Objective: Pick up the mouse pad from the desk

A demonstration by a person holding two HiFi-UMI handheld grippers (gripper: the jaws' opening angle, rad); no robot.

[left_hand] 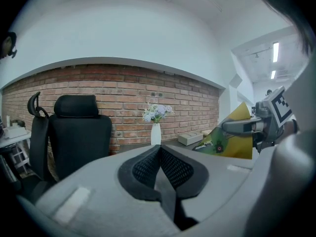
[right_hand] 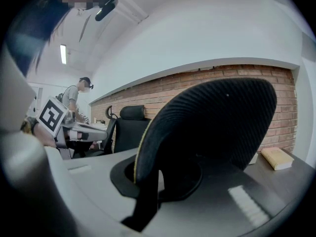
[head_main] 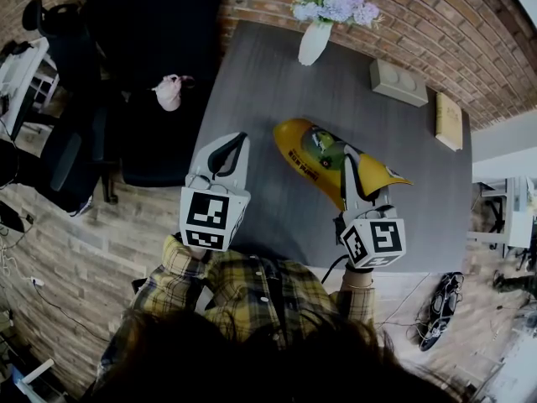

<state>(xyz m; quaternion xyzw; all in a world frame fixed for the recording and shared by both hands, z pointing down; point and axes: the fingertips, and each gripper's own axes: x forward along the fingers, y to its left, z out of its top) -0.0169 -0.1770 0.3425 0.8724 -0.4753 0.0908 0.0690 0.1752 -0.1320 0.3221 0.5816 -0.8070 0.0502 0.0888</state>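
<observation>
We're looking at the pad (head_main: pixel 317 154), yellow face up, and it's sitting in the right gripper (head_main: pixel 351 164), not lying flat on the desk (head_main: pixel 268 82). Those jaws are clamping down on its near edge, towards the right-hand end. The pad's long axis is running from upper left to lower right in the head view, crosswise to the jaws, so most of it is hanging out to the left of the grip. The left gripper (head_main: pixel 232 145) is hovering well apart at the desk's left edge, clenched on nothing. So the right hand is the one doing the carrying.

The right gripper view is giving us what the head view can't: the pad's (right_hand: pixel 212 127) black woven underside curling up tall out of the closed jaws. The left gripper view is showing it side-on, the pad (left_hand: pixel 232 137) tilting up under the right gripper (left_hand: pixel 242 126). Whether its far end is touching the desk, we can't tell. We're judging the lift to be under way, with the next move straight up.
</observation>
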